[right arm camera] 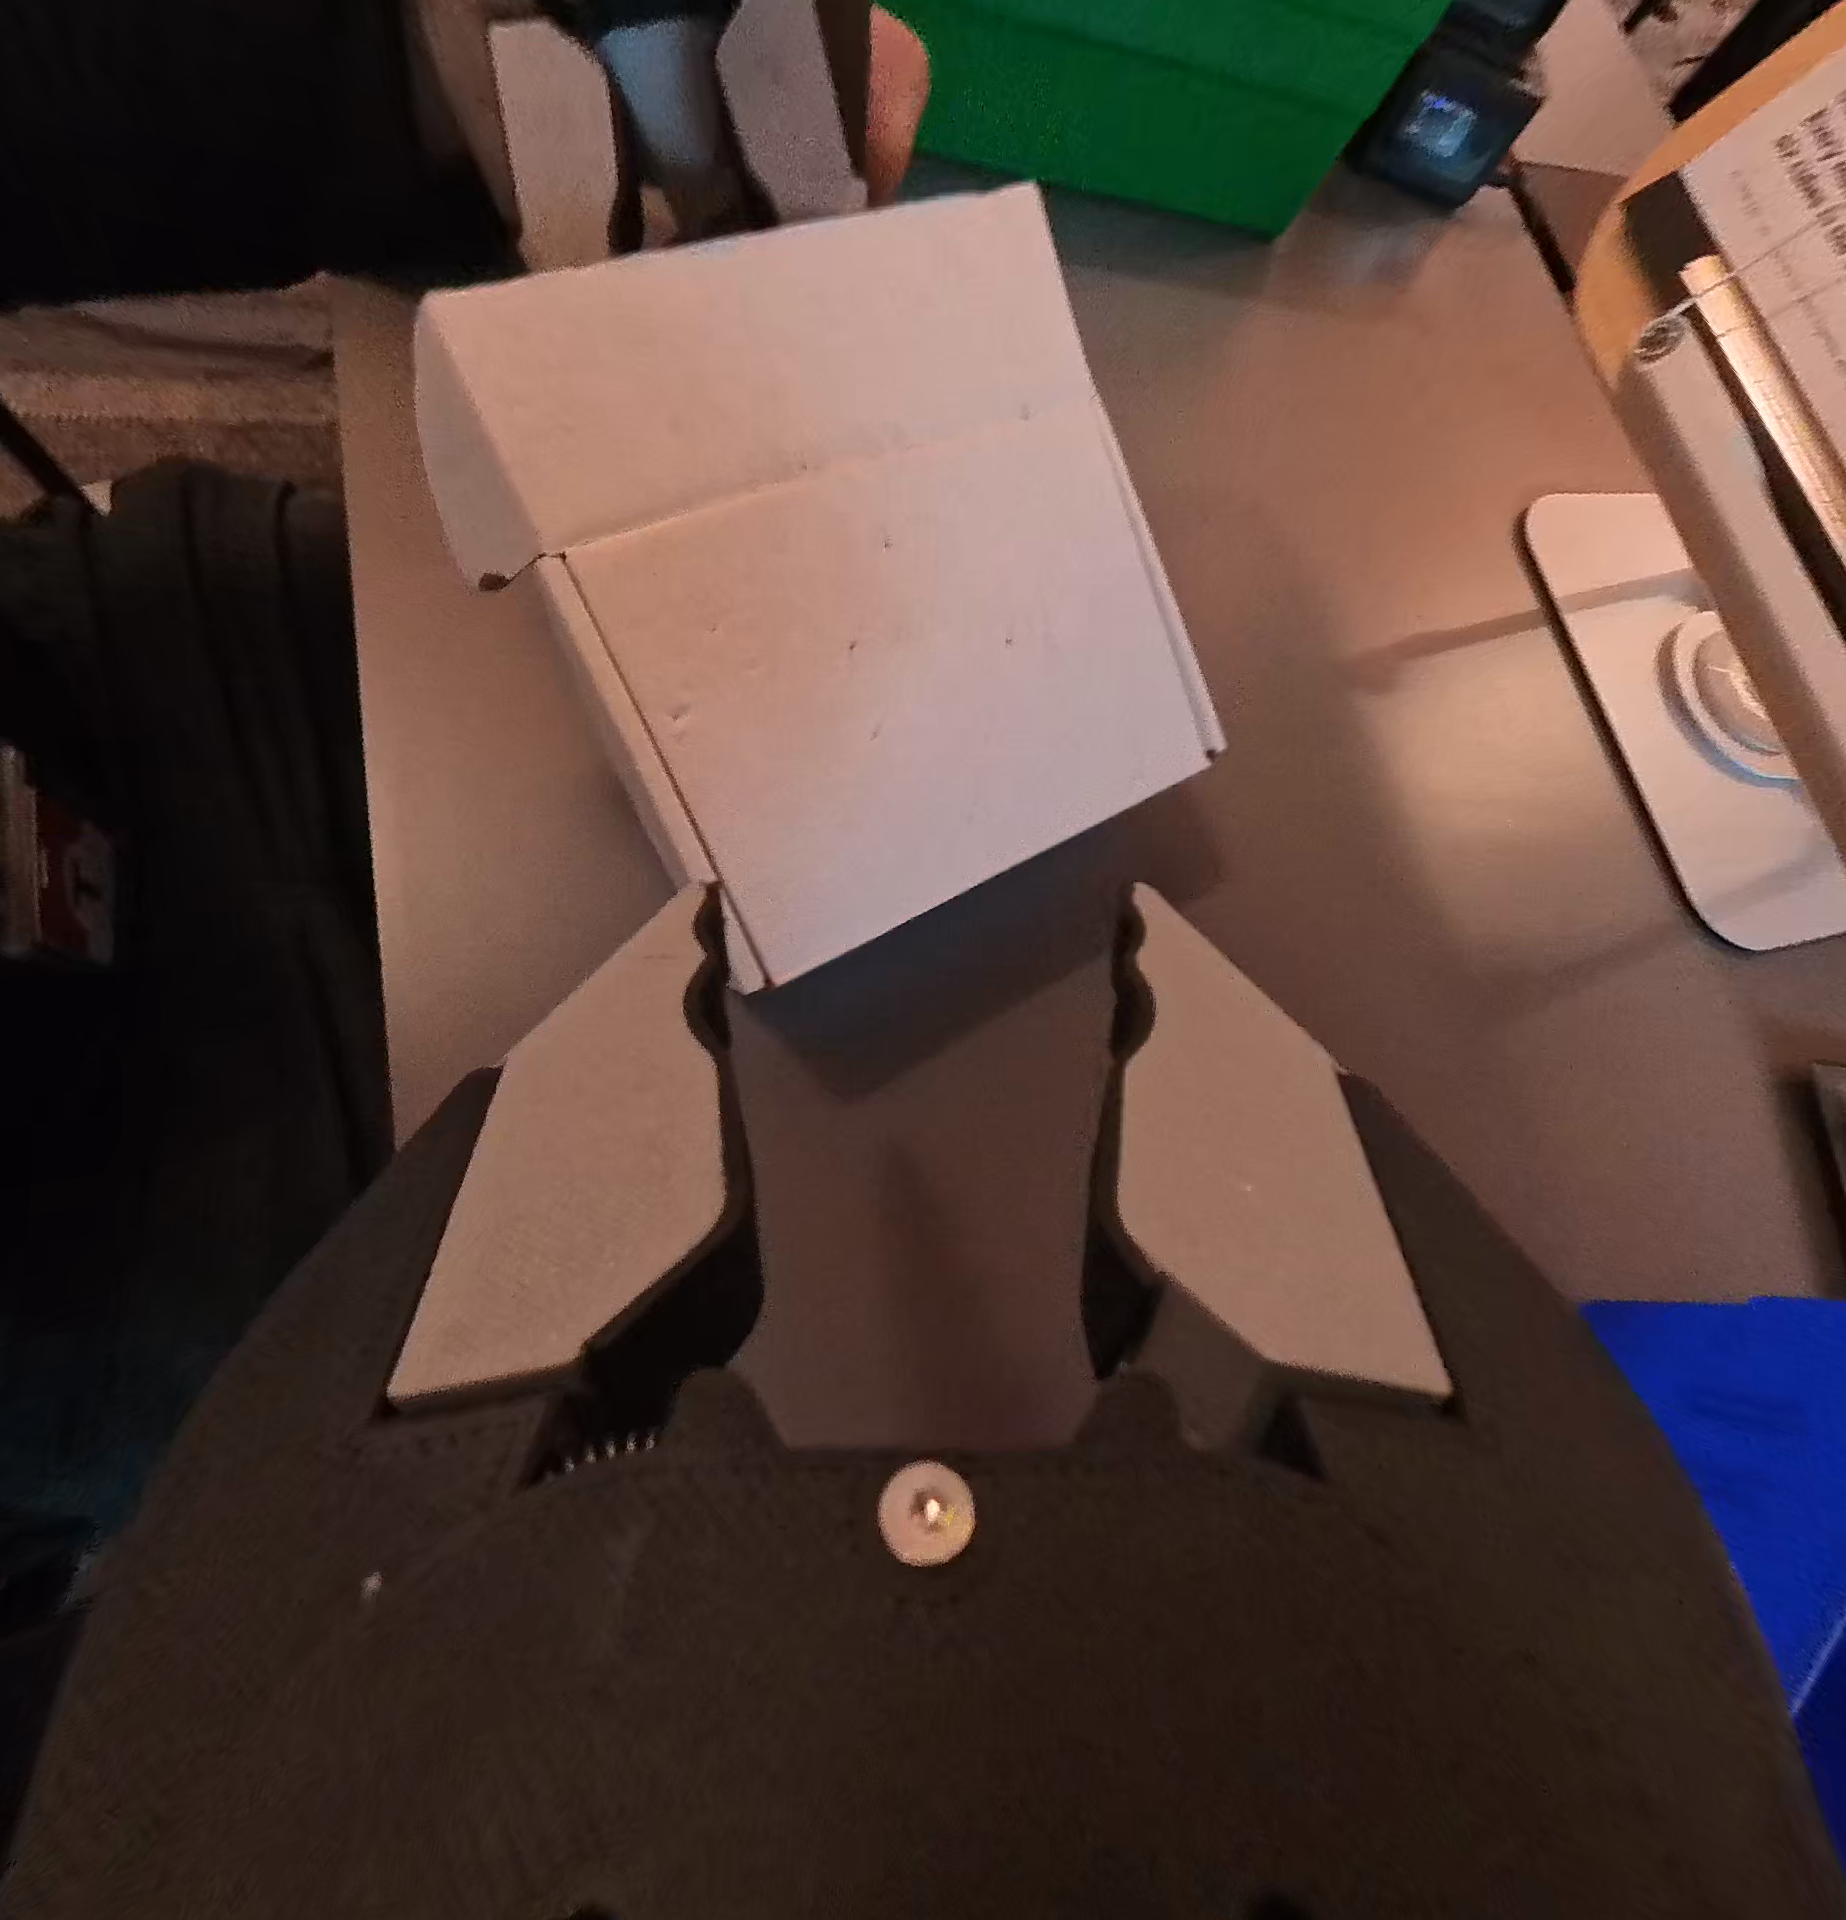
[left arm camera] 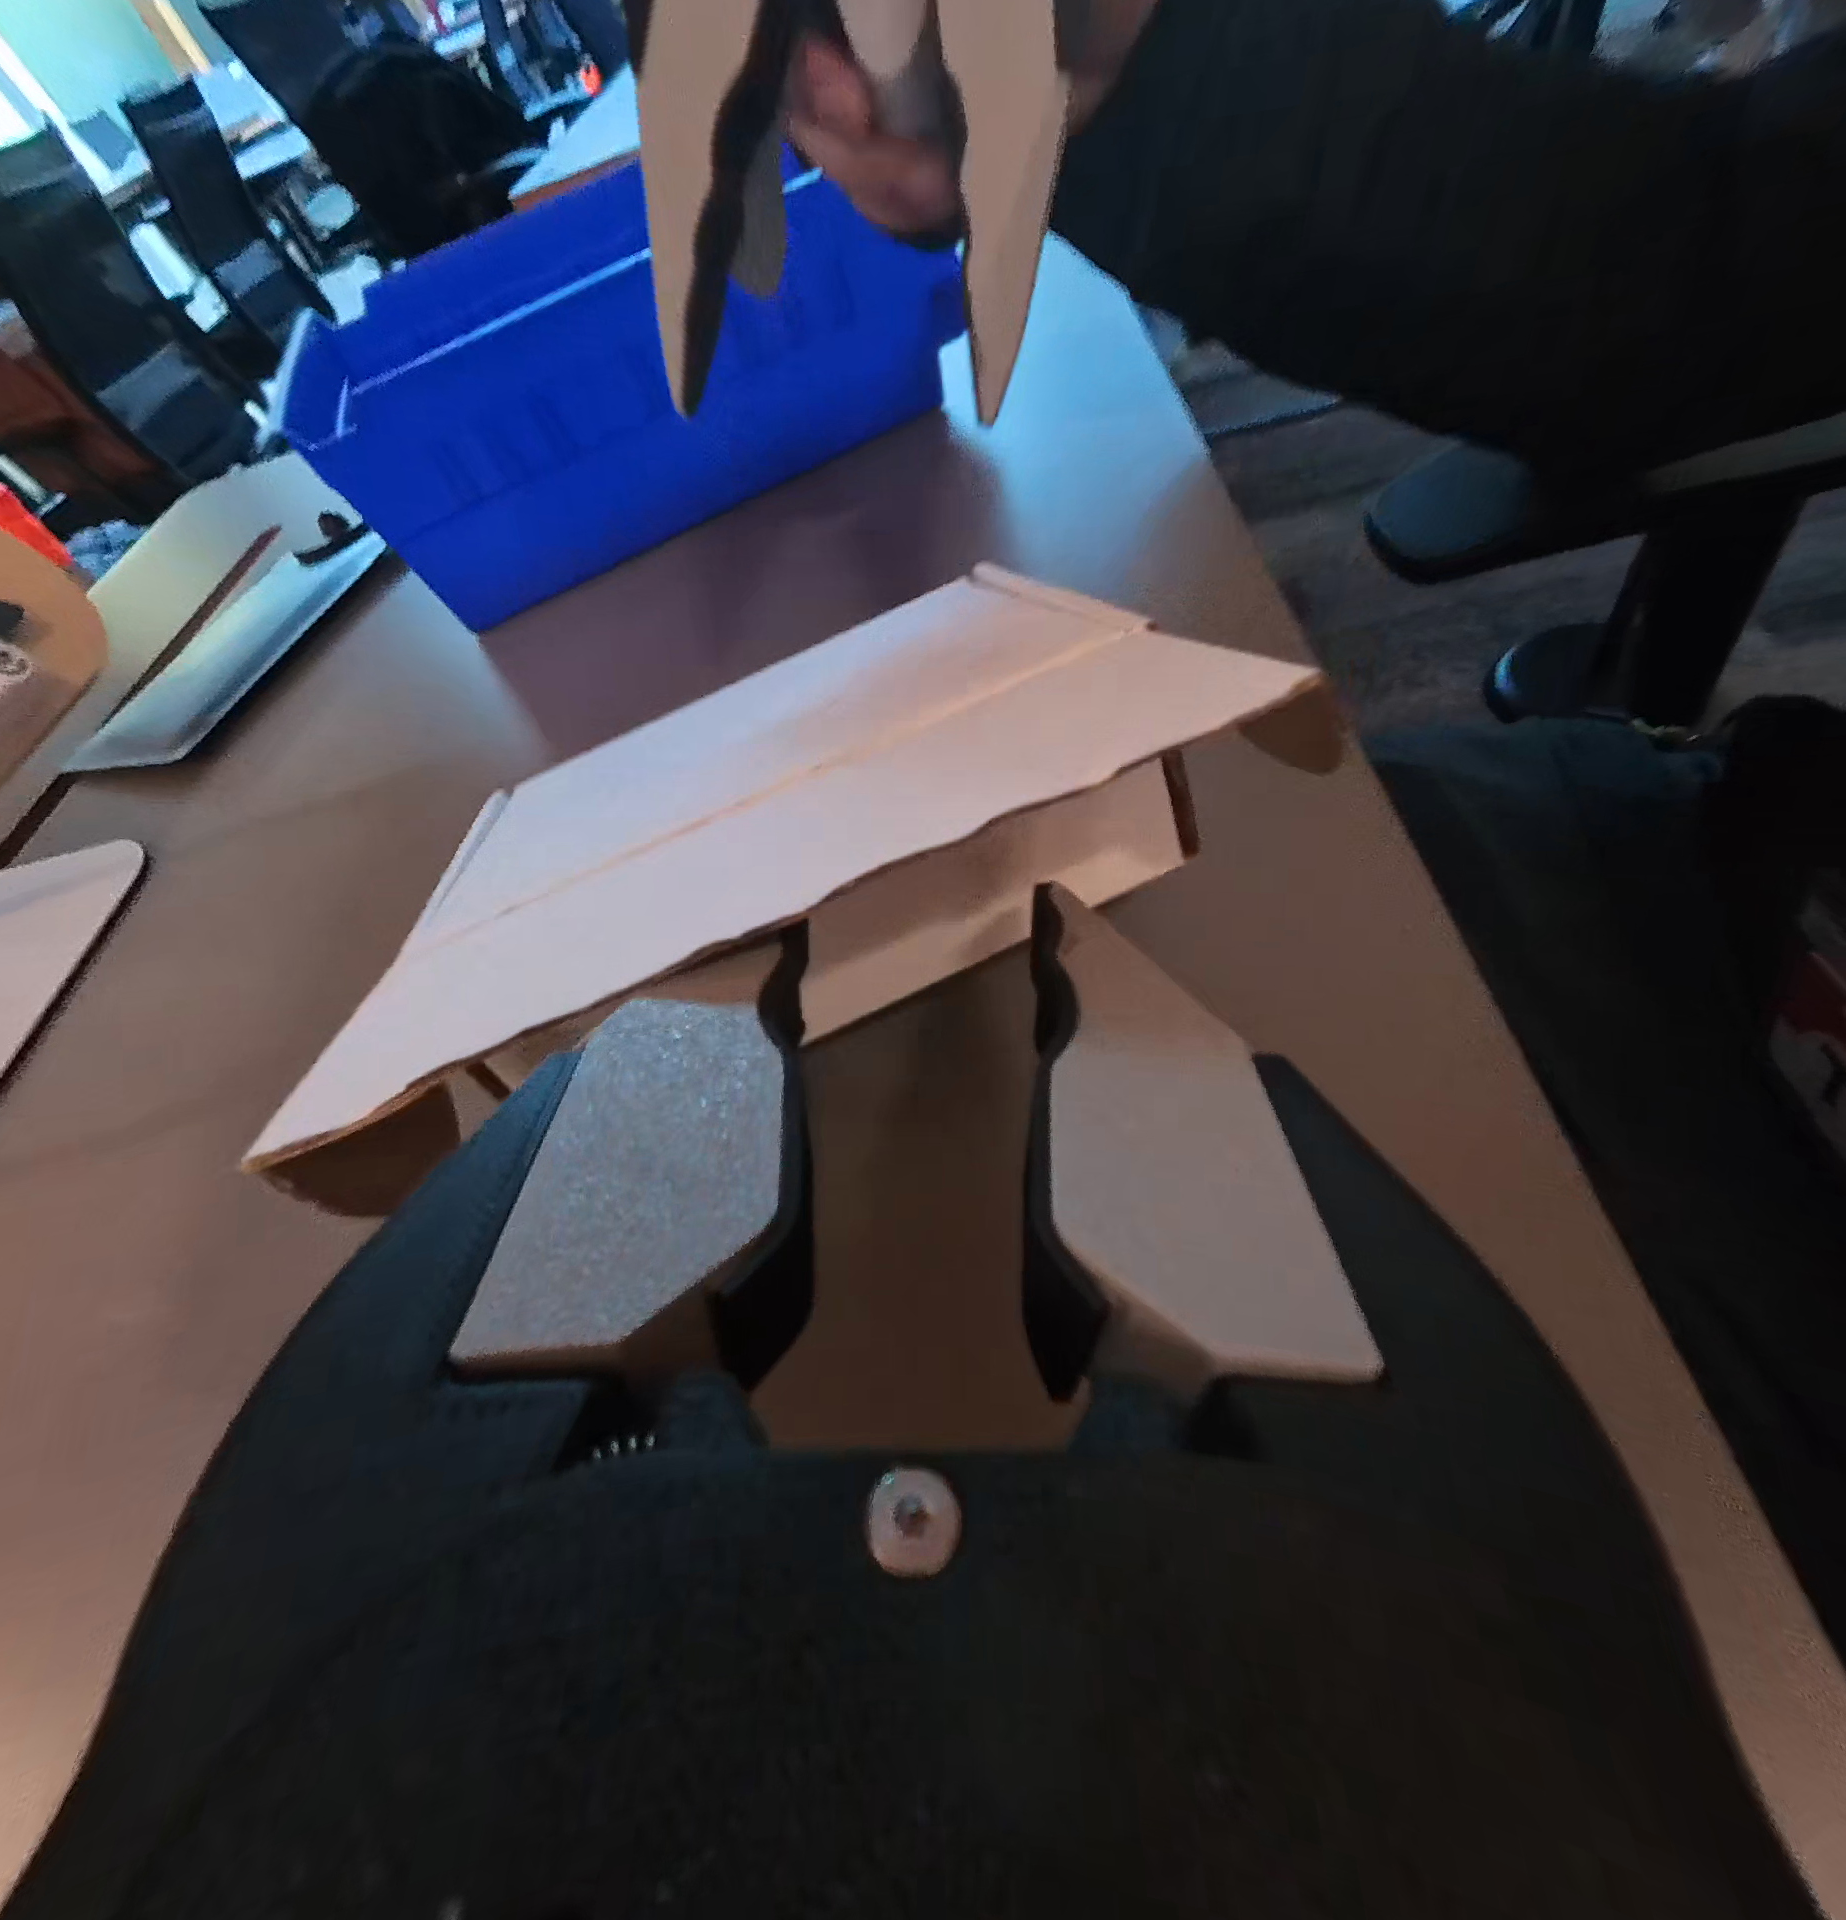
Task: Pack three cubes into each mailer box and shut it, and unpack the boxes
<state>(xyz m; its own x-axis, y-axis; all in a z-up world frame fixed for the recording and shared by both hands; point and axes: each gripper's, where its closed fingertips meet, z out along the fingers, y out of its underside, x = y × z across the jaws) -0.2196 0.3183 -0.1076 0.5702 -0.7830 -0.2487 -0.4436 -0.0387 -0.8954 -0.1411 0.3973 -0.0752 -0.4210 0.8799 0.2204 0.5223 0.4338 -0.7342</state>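
White mailer box (right arm camera: pixel 794 582) sits mid-worktop (right arm camera: pixel 1366 727), lid down but front flap seemingly untucked; my left gripper (left arm camera: pixel 919 914) and right gripper (right arm camera: pixel 919 914) hover with jaws apart, empty; light, stiff cardboard, best pinched at the flap edge.

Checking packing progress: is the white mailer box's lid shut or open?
Open. The mailer box lid hangs above the base, front flap untucked, gap visible beneath it.

A blue bin (left arm camera: pixel 628 416) stands on the brown table (left arm camera: pixel 275 831). Black office chairs (left arm camera: pixel 119 312) stand behind it. A green box (right arm camera: pixel 1137 104) sits at the table's far end, near a white pad (right arm camera: pixel 1667 727).
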